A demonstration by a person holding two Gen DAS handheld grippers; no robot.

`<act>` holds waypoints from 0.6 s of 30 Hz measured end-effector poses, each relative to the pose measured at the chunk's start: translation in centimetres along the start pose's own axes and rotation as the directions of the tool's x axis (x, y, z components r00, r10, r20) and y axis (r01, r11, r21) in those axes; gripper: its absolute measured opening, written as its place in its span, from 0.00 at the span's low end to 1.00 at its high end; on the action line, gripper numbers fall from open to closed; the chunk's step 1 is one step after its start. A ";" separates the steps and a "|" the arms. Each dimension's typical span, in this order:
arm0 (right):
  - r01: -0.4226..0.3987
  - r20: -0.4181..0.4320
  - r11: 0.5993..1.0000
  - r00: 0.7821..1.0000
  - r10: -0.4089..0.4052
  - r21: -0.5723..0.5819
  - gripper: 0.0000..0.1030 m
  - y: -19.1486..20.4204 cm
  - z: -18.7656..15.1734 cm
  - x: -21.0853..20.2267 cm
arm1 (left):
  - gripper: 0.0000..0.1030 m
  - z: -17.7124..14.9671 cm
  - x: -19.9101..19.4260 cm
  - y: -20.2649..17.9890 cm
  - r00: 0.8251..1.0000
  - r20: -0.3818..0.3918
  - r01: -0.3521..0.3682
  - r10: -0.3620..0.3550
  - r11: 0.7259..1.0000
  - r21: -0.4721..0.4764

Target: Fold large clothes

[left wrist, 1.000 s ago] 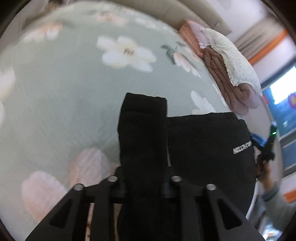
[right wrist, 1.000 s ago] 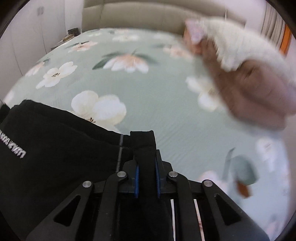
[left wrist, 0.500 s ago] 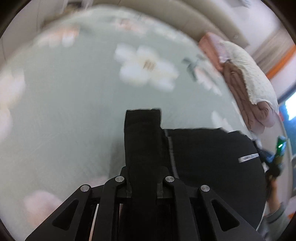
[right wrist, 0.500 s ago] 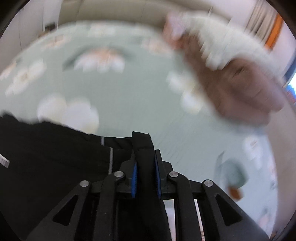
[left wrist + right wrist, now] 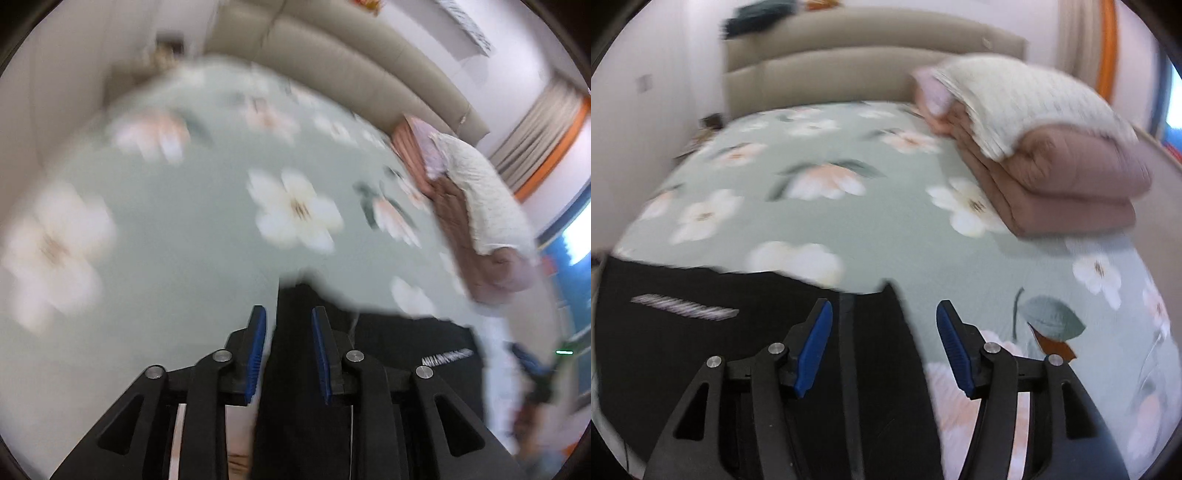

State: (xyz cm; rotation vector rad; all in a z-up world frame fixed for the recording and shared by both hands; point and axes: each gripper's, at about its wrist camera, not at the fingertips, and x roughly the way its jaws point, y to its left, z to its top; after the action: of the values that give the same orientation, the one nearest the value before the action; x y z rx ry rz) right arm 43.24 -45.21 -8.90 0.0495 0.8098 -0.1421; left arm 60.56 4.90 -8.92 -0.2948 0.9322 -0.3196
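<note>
I see open bed [image 5: 849,225] far and left; folded quilts [image 5: 1052,173] block the far right.

Black garment [image 5: 746,354] lies flat on the floral bedsheet [image 5: 871,221], white lettering (blurred, unreadable) [image 5: 683,307] facing up.

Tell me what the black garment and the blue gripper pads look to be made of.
Black garment: soft matte fabric, likely a knit or fleece; it drapes limply, shows no shine, and carries a white printed logo. Blur hides the weave. Blue pads: probably rubber or soft plastic, with ridged faces and a dull finish.
</note>
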 end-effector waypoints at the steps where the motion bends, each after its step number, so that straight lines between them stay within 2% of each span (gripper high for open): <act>1: -0.023 -0.009 0.999 1.000 0.022 -0.032 0.60 1.3 0.1 -1.4 | 0.26 0.3 -1.4 -0.6 0.999 0.039 -0.022 0.021 1.000 0.020; 3: -0.061 -0.038 0.997 0.998 0.059 -0.055 0.60 3.5 -0.3 -3.0 | 0.26 0.1 -3.6 -1.4 0.998 0.056 0.003 -0.004 1.000 0.027; 4: -0.094 -0.061 0.994 0.994 0.091 -0.049 0.60 4.7 -0.7 -3.4 | 0.26 -0.6 -4.4 -2.5 0.997 0.045 0.065 -0.066 0.997 0.034; 6: -0.161 -0.120 0.986 0.980 0.156 -0.035 0.60 7.3 -2.3 -3.5 | 0.26 -2.5 -4.7 -4.3 0.992 0.007 0.128 -0.128 0.991 0.045; 10: -0.185 -0.144 0.981 0.974 0.176 -0.051 0.60 11.8 -5.3 -2.8 | 0.26 -9.8 -2.5 -10.6 0.969 -0.111 0.231 -0.222 0.970 0.079; 12: -0.164 -0.145 0.983 0.978 0.150 -0.086 0.60 14.1 -6.8 -2.2 | 0.26 -12.8 -1.7 -13.7 0.975 -0.121 0.203 -0.185 0.967 0.156; 13: -0.160 -0.151 0.983 0.978 0.145 -0.094 0.60 14.6 -7.5 -1.9 | 0.26 -14.7 -1.3 -15.8 0.983 -0.115 0.169 -0.145 0.957 0.235; 15: -0.147 -0.182 0.982 0.975 0.124 -0.117 0.60 15.8 -8.8 -0.4 | 0.26 -16.7 0.3 -17.5 0.990 -0.124 0.107 -0.073 0.948 0.301; 16: -0.138 -0.185 0.983 0.976 0.115 -0.118 0.60 16.2 -9.4 0.1 | 0.26 -17.9 2.6 -17.8 0.982 -0.189 0.085 -0.027 0.947 0.309; 18: -0.143 -0.221 0.982 0.969 0.113 -0.124 0.61 16.4 -10.3 1.7 | 0.26 -19.0 4.8 -17.2 0.968 -0.251 0.054 0.023 0.954 0.296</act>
State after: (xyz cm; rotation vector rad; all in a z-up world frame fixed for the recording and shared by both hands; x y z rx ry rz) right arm 39.43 -28.14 -17.43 -0.0152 1.0266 0.0435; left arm 45.21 -14.75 -16.54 0.0213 1.1146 -0.5162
